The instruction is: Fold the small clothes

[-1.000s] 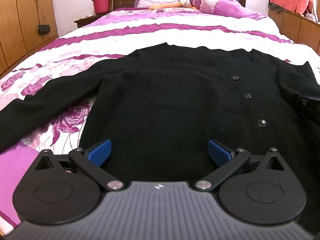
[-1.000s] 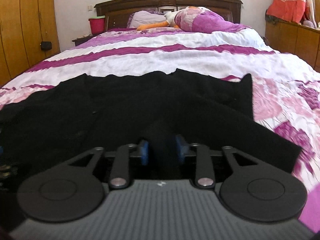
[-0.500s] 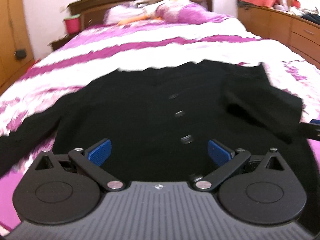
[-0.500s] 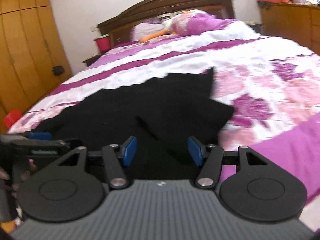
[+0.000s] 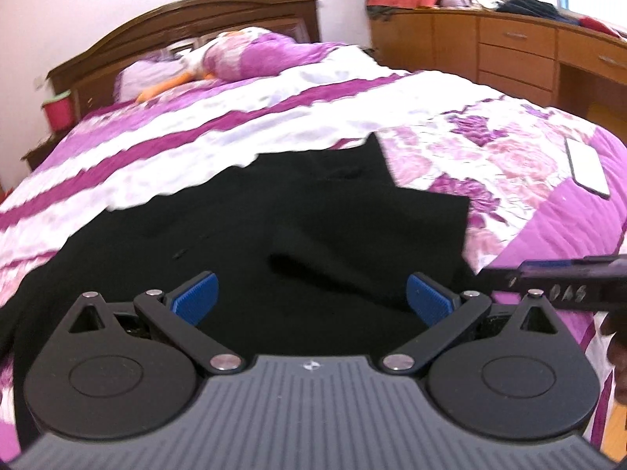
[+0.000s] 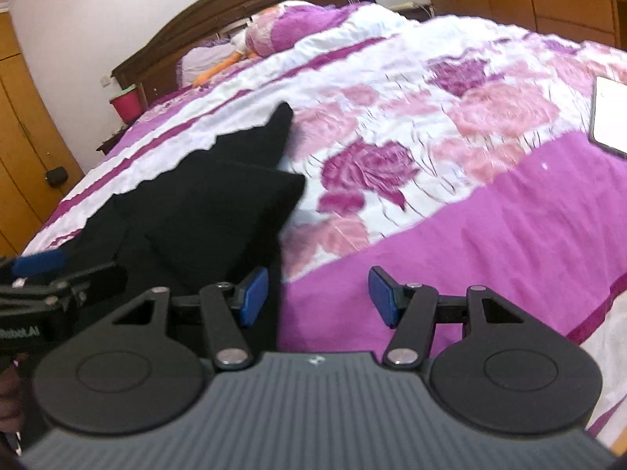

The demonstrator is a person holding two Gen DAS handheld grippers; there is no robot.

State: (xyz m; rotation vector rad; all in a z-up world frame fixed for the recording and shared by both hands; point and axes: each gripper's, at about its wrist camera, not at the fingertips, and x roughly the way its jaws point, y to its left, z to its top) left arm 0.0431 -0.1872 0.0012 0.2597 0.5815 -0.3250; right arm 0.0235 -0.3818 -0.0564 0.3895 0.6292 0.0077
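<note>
A black cardigan [image 5: 235, 235] lies flat on the bed, its right sleeve folded in over the body. My left gripper [image 5: 311, 300] is open and empty, low over the cardigan's near hem. My right gripper [image 6: 318, 297] is open and empty, at the cardigan's [image 6: 203, 211] right edge, mostly over the purple bedspread. The right gripper also shows at the right edge of the left wrist view [image 5: 556, 274], and the left gripper shows at the left edge of the right wrist view [image 6: 43, 274].
The bed [image 5: 352, 94] has a purple and white floral cover. A white phone [image 5: 588, 172] lies on it at the right, also in the right wrist view [image 6: 611, 117]. Pillows [image 5: 250, 55] and a wooden headboard stand at the far end. Wooden drawers [image 5: 509, 51] stand right.
The right gripper has opened, let go of the sleeve, and swung right off the cardigan. The left gripper has swung right along the hem, still open.
</note>
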